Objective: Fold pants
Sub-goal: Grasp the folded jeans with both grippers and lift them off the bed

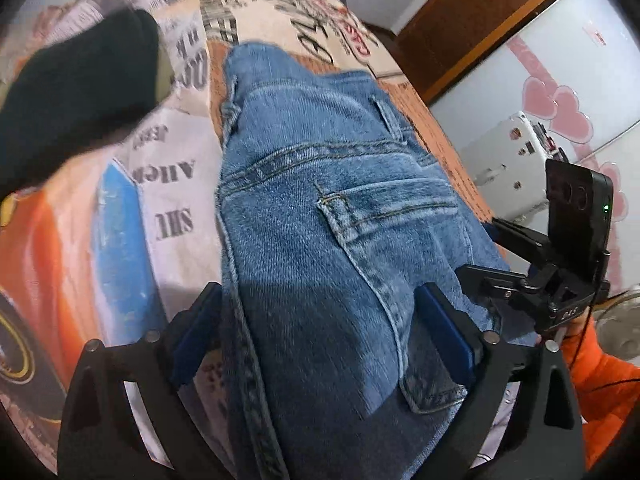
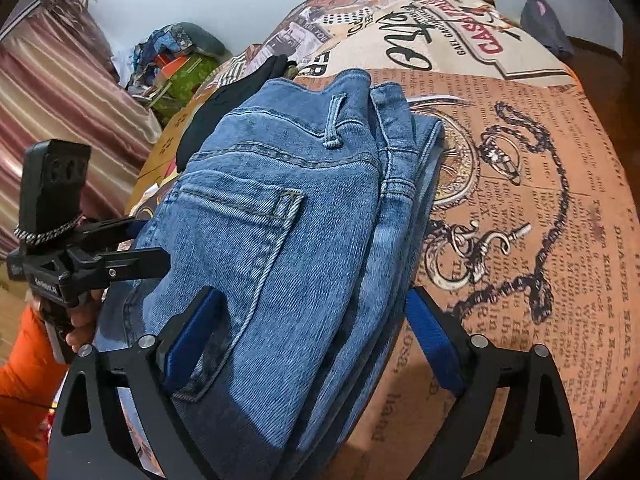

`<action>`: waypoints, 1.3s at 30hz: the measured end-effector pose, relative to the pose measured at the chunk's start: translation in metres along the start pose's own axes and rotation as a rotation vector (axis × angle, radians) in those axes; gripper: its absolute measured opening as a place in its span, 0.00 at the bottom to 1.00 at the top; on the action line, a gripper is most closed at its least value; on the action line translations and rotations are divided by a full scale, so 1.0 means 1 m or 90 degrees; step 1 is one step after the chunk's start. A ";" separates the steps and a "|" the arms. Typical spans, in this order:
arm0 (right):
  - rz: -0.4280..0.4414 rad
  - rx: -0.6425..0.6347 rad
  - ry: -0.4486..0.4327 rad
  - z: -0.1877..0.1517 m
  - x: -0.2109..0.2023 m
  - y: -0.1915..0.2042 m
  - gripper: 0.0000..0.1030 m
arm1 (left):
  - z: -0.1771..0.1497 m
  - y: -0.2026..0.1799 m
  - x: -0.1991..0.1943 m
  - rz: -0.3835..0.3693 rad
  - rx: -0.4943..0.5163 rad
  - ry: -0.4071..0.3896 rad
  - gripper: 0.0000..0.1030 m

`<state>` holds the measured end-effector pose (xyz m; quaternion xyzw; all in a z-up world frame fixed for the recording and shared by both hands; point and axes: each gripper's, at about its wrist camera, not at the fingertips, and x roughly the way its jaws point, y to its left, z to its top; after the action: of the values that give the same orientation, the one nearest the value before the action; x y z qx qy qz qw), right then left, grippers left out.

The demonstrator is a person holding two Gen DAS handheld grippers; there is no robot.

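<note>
Blue jeans [image 1: 320, 208] lie folded in a thick stack on a printed bedspread [image 1: 168, 200], back pocket up. They also show in the right wrist view [image 2: 280, 216]. My left gripper [image 1: 320, 312] is open, its blue-padded fingers [image 1: 444, 320] straddling the near end of the stack. My right gripper [image 2: 316, 320] is open too, its fingers [image 2: 430, 332] set either side of the same stack. The right gripper also shows at the right edge of the left wrist view [image 1: 540, 268]. The left gripper shows at the left of the right wrist view [image 2: 100, 256].
A black garment [image 1: 76, 92] lies on the bed to the left of the jeans. A striped curtain [image 2: 68, 92] and a pile of clutter [image 2: 180, 64] stand beyond the bed. A white cabinet with pink hearts [image 1: 560, 108] is to the right.
</note>
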<state>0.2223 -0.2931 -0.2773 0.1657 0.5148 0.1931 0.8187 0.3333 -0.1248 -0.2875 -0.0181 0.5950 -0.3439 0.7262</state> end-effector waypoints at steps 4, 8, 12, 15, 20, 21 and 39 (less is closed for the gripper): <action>0.019 -0.009 0.010 0.005 0.008 -0.001 0.95 | 0.009 -0.002 0.006 0.000 0.035 0.022 0.98; 0.033 -0.019 0.023 0.014 0.014 -0.001 0.95 | 0.021 -0.008 0.013 -0.002 0.047 0.034 0.99; 0.030 -0.022 0.029 0.022 0.020 0.001 0.91 | 0.027 -0.011 0.014 0.008 0.048 0.024 0.95; 0.031 -0.027 0.029 0.027 0.020 0.000 0.84 | 0.024 -0.019 0.009 0.022 0.064 0.006 0.86; 0.011 -0.064 0.020 0.027 0.011 0.008 0.69 | 0.022 -0.031 -0.001 0.055 0.093 -0.020 0.76; 0.005 -0.071 0.016 0.028 0.009 0.010 0.65 | 0.022 -0.034 -0.004 0.058 0.100 -0.027 0.75; -0.020 -0.134 -0.079 0.054 -0.033 0.080 0.42 | 0.009 -0.047 -0.101 0.126 0.123 -0.205 0.66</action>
<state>0.2465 -0.2430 -0.1917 0.0822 0.4428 0.2223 0.8647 0.3136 -0.1114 -0.1782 0.0554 0.4344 -0.3188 0.8406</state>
